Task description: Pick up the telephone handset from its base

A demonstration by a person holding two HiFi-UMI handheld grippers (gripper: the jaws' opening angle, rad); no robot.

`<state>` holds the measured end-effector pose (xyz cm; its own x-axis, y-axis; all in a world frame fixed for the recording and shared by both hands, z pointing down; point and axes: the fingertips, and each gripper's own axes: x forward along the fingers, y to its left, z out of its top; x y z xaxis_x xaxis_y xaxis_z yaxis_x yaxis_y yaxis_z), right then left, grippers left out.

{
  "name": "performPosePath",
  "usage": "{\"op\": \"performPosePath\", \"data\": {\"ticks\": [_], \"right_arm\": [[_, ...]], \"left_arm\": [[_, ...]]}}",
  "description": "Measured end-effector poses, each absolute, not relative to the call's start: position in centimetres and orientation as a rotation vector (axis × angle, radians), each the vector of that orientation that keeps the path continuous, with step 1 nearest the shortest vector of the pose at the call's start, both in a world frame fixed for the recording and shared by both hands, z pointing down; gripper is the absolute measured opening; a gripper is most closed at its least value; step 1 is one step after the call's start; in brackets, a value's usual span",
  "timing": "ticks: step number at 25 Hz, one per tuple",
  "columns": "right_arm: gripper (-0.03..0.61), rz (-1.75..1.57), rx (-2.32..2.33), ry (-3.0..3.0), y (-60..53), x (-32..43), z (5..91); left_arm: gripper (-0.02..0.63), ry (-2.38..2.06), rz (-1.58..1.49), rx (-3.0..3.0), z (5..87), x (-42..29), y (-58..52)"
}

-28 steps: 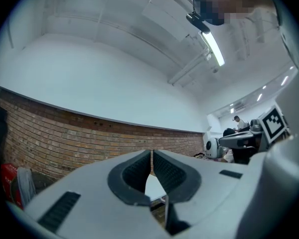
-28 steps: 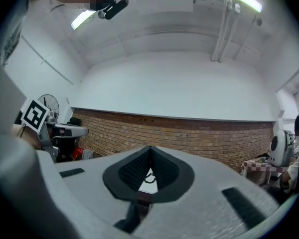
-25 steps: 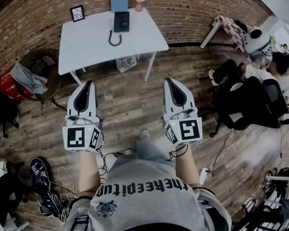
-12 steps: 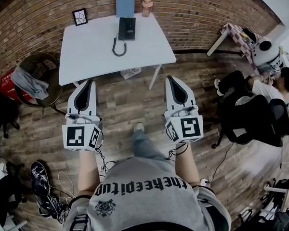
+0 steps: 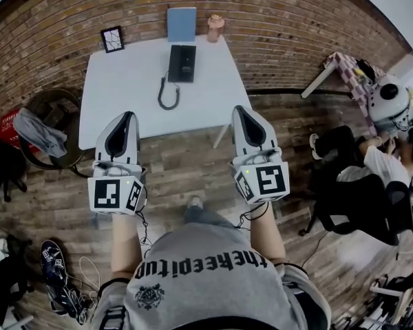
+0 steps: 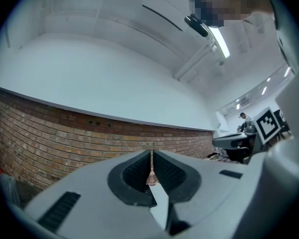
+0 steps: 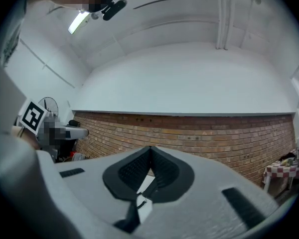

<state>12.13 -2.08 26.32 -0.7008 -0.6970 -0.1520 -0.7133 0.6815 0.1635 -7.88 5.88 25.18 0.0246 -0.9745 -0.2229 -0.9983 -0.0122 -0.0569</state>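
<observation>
Head view: black plastic telephone handset (image 5: 175, 62) sits on its black rectangular base (image 5: 188, 64), far side of the white rectangular table (image 5: 124, 91). Its coiled black cord (image 5: 168, 96) loops toward the front edge. Left gripper (image 5: 126, 117) and right gripper (image 5: 240, 110) hover near that edge, well apart from the phone.
Left gripper view: jaws pressed together, nothing between, red brick wall (image 6: 65, 133) ahead.
Right gripper view: same, closed and empty.
Handset likely light, rigid, slick. Take the mid-shaft and expect cord tug.
</observation>
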Motion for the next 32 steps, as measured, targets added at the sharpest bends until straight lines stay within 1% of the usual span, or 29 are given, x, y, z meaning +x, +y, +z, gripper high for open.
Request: {"op": "performPosePath", "data": {"ticks": [9,19,27,32], "right_arm": [[0.003,0.314,-1.113,2.83,-10.1,11.2,26.4],[0.003,0.251,-1.096,2.855,-13.5,10.1,28.4],[0.003,0.251,-1.153,2.828,-17.6,8.9,28.5],[0.003,0.246,-1.195,2.807,-20.8,6.6,28.3]], "left_arm": [[0.016,2.087,0.17,-2.059,25.0,-8.1,-1.4],[0.017,2.128,0.139,-2.069,26.6,-9.0,-4.6],[0.017,2.075,0.112,-2.094,26.7,-10.5,-9.1],[0.016,2.058,0.112,-2.119,26.8,-12.9,-12.4]]}}
